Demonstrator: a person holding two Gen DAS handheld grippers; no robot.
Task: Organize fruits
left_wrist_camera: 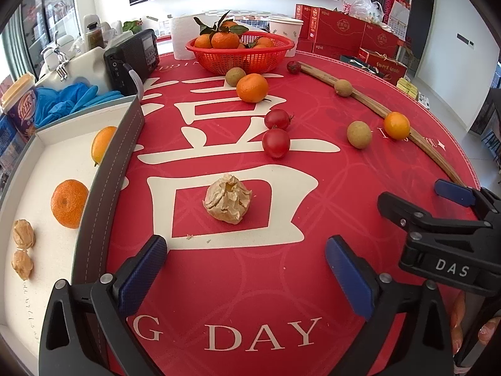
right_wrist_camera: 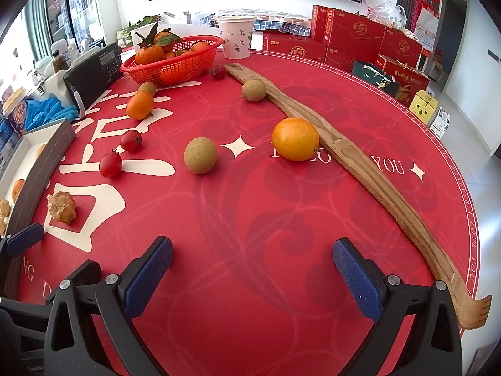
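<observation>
I had both tongs spread wide and holding nothing. My left gripper (left_wrist_camera: 245, 269) hung over the near part of the red cloth (left_wrist_camera: 281, 275), with the husked fruit (left_wrist_camera: 227, 202) lying just ahead of its fingers, apart from them. At the cloth's left edge sat the white tray (left_wrist_camera: 40, 169), and in it lay a tangerine (left_wrist_camera: 69, 203), a kumquat (left_wrist_camera: 103, 147) nearer its far end and two husked fruits (left_wrist_camera: 22, 233) at its near end.

My right gripper (right_wrist_camera: 252, 274) hovered over bare cloth nearer the right edge. Ahead of it lay a longan (right_wrist_camera: 200, 155) and an orange kumquat (right_wrist_camera: 295, 138), the kumquat touching the wooden scratcher (right_wrist_camera: 360, 169) that ran along the right edge. Another longan (right_wrist_camera: 254, 90) rested against the scratcher farther back.

Toward the middle I saw two tomatoes (left_wrist_camera: 275, 131) side by side, and beyond them a loose tangerine (left_wrist_camera: 252, 87) touching a third longan (left_wrist_camera: 235, 76), just before the red basket (left_wrist_camera: 241, 54) at the far edge.
</observation>
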